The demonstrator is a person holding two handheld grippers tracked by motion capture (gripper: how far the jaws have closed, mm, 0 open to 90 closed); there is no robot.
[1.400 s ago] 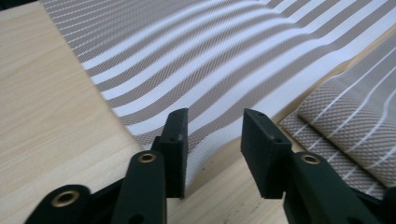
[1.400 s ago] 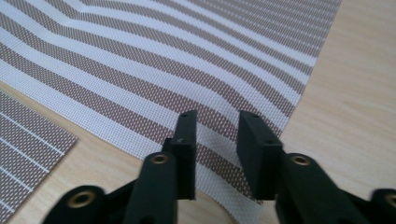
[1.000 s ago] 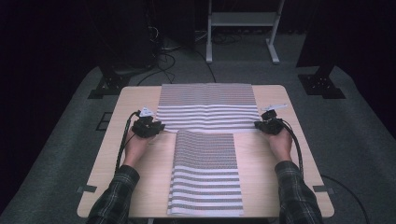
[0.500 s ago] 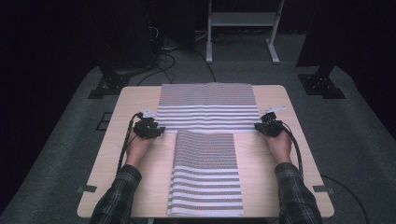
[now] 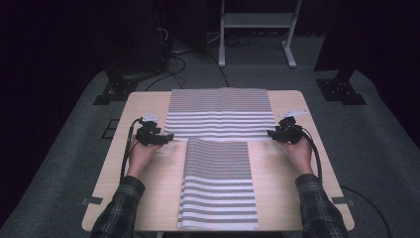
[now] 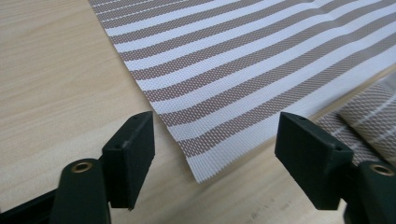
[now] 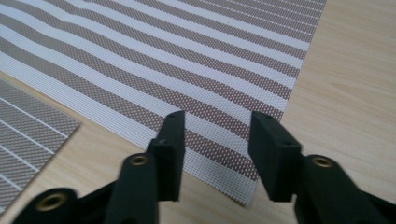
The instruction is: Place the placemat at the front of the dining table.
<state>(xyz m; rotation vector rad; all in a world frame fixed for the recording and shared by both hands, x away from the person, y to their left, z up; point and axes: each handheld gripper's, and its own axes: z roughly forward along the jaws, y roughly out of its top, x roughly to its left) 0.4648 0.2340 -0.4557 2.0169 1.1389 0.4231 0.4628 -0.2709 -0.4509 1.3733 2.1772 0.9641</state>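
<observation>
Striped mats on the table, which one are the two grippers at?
The far striped mat, lying crosswise: the left gripper and right gripper sit open at its near corners. The near striped mat lies lengthwise between the hands, untouched.

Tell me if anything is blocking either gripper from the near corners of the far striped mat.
Nothing visible: the far mat's corners lie bare between the open jaws of the left gripper and the right gripper.

Light wood-grain surface point(image 5: 148, 188) bearing two striped woven placemats laid flat: one placemat point(image 5: 220, 115) spread crosswise at the far side, the other placemat point(image 5: 218, 186) lengthwise at the near edge, just beside the first.
</observation>
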